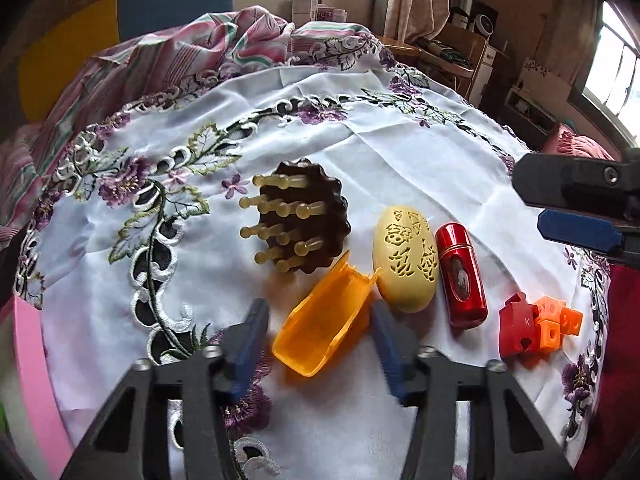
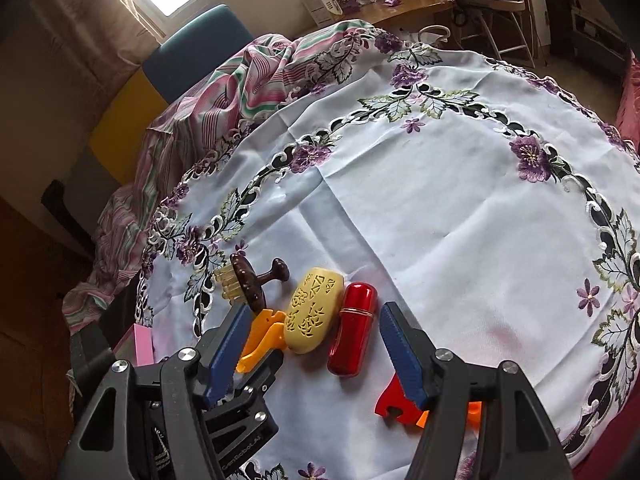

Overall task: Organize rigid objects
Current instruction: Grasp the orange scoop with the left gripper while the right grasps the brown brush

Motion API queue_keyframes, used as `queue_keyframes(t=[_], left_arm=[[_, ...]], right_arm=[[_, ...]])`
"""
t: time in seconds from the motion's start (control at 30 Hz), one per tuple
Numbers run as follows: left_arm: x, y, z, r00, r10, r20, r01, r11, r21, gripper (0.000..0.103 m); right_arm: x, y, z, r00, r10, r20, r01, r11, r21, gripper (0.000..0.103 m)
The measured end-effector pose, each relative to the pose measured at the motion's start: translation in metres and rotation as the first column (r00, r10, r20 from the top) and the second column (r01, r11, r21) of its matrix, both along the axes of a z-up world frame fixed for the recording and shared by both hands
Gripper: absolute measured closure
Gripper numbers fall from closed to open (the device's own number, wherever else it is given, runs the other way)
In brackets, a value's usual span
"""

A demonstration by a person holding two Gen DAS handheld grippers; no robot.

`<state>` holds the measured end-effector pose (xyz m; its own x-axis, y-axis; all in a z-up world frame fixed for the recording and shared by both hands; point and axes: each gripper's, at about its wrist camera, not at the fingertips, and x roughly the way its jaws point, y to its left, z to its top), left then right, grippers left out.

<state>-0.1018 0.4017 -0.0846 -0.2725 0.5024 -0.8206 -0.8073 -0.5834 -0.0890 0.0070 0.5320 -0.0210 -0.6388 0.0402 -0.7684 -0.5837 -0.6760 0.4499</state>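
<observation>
Left gripper (image 1: 318, 350) straddles the orange open case (image 1: 326, 320), jaws part-open, pads not yet pressing its sides. Case lies on the tablecloth (image 1: 400, 152), just short of my fingertips, touching the cream oval box (image 1: 406, 260) to the right. I judge the grip needs squaring on the case walls, clear of that box. Right gripper (image 2: 314, 350) hangs wide, empty.

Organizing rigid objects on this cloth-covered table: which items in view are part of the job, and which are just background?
Job items:
orange case, open, between the left tool fingers
cream carved case
red capsule case
brown massage comb
red and orange blocks

Lying about:
embroidered tablecloth
striped cloth
boxes on the far shelf
blue chair
</observation>
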Motion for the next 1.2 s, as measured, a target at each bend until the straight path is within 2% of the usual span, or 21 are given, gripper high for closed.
queue_keyframes(t=[0.03, 0.07, 0.2, 0.4, 0.53, 0.67, 0.9, 1.0, 1.2], left_arm=[[-0.001, 0.000, -0.004, 1.000, 0.005, 0.018, -0.005, 1.000, -0.002, 0.072], [0.000, -0.002, -0.004, 1.000, 0.012, -0.001, -0.012, 1.000, 0.003, 0.076], [0.008, -0.018, 0.002, 0.999, 0.046, 0.026, -0.047, 0.999, 0.014, 0.077], [0.031, -0.064, 0.015, 0.992, 0.119, 0.041, -0.120, 0.992, 0.038, 0.077], [0.048, -0.096, 0.022, 0.986, 0.160, 0.054, -0.163, 0.985, 0.064, 0.077], [0.059, -0.123, 0.032, 0.980, 0.187, 0.066, -0.193, 0.977, 0.095, 0.077], [0.071, -0.161, 0.055, 0.978, 0.206, 0.042, -0.210, 0.967, 0.145, 0.077], [0.072, -0.176, 0.060, 0.975, 0.217, 0.046, -0.221, 0.962, 0.162, 0.076], [0.067, -0.205, 0.069, 0.962, 0.260, 0.085, -0.272, 0.941, 0.202, 0.076]], right_arm=[[0.000, 0.000, 0.000, 1.000, 0.000, 0.002, 0.000, 1.000, 0.004, 0.035], [-0.001, 0.000, 0.000, 1.000, 0.000, 0.005, 0.000, 1.000, 0.008, 0.035], [0.000, 0.001, -0.001, 1.000, -0.002, 0.011, 0.002, 1.000, 0.008, 0.035], [-0.003, -0.003, -0.002, 0.999, 0.018, 0.027, -0.019, 1.000, 0.022, 0.035], [-0.009, -0.012, -0.005, 0.996, 0.068, 0.049, -0.070, 0.997, 0.040, 0.035], [-0.016, -0.027, -0.003, 0.989, 0.126, 0.075, -0.133, 0.986, 0.097, 0.036], [-0.030, -0.044, -0.003, 0.973, 0.203, 0.107, -0.217, 0.966, 0.138, 0.036], [-0.047, -0.052, 0.002, 0.957, 0.250, 0.147, -0.277, 0.938, 0.207, 0.036], [-0.097, -0.058, -0.008, 0.886, 0.350, 0.303, -0.441, 0.837, 0.324, 0.039]])
